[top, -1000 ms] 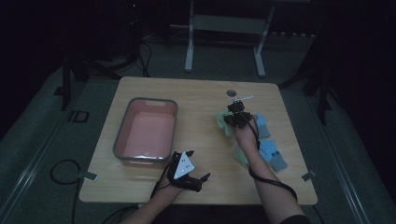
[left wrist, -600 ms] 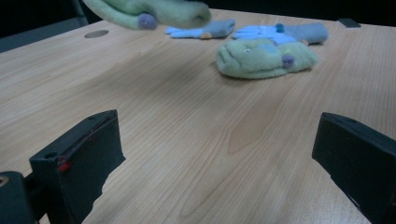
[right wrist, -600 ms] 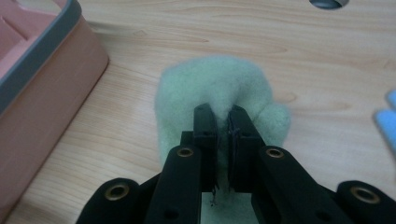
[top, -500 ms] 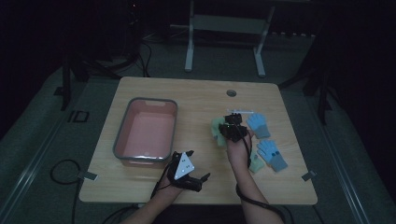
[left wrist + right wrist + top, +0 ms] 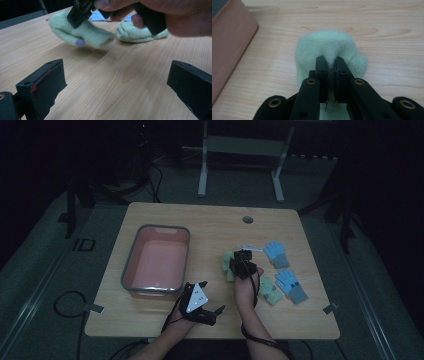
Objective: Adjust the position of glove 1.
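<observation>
1. Two handheld grippers are at work over a wooden table point(image 5: 210, 227), each held by one of the person's hands.
2. The right gripper point(image 5: 243, 263) has its jaws pressed together on a pale green glove point(image 5: 329, 47), pinching a fold of the fleece between the pads; in the right gripper view the cloth bulges out around the two black tips.
3. In the left gripper view that green glove hangs from the jaws just above the wood, with a shadow under it, so it looks lifted clear of the table rather than lying on it.
4. From above, the held glove sits near the middle of the table, to the right of a grey tub point(image 5: 131, 265) with a pink inside.
5. The left gripper point(image 5: 207, 312) rests near the front edge of the table, its jaws spread wide with nothing but bare wood between them.
6. A second green glove point(image 5: 270, 291) lies flat by the right hand, and two blue gloves point(image 5: 276, 253) lie just beyond it towards the right edge.
</observation>
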`<state>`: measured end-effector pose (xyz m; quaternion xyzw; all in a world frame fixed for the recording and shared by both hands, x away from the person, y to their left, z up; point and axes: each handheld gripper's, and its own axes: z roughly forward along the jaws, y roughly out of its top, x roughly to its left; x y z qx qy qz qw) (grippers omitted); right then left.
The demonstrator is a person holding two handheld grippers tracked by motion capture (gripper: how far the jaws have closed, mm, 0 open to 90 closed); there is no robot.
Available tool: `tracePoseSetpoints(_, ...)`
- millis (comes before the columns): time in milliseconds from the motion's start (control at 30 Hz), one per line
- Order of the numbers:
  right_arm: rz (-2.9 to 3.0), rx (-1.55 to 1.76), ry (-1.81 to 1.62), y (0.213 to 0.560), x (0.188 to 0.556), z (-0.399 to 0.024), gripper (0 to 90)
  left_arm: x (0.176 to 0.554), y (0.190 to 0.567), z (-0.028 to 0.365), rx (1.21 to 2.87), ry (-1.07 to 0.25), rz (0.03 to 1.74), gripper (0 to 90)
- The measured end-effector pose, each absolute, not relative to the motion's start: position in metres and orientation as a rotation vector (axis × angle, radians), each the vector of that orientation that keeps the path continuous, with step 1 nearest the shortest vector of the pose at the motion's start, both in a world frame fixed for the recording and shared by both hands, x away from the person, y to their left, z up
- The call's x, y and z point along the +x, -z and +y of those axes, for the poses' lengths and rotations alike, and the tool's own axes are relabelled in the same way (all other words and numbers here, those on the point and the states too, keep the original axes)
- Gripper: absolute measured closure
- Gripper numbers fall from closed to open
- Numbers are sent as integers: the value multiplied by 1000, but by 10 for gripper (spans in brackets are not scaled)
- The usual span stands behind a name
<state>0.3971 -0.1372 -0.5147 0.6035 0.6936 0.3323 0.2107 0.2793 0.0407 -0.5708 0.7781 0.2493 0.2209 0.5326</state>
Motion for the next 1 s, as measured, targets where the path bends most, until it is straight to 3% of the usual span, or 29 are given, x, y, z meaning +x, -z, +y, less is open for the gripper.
tracePoseSetpoints(333, 1962, 1736, -841, 543, 405, -130, 827, 279, 571, 41, 1858, -523, 589, 18)
tracePoseSetpoints(433, 1966, 1741, -846, 547, 407, -130, 780, 279, 571, 41, 1859, -521, 588, 18)
tracePoseSetpoints(633, 1994, 1694, -865, 542, 410, -131, 582, 279, 571, 40, 1860, -525, 588, 18)
tracePoseSetpoints(1000, 2120, 1563, -901, 509, 411, -147, 494, 279, 571, 40, 1861, -524, 588, 18)
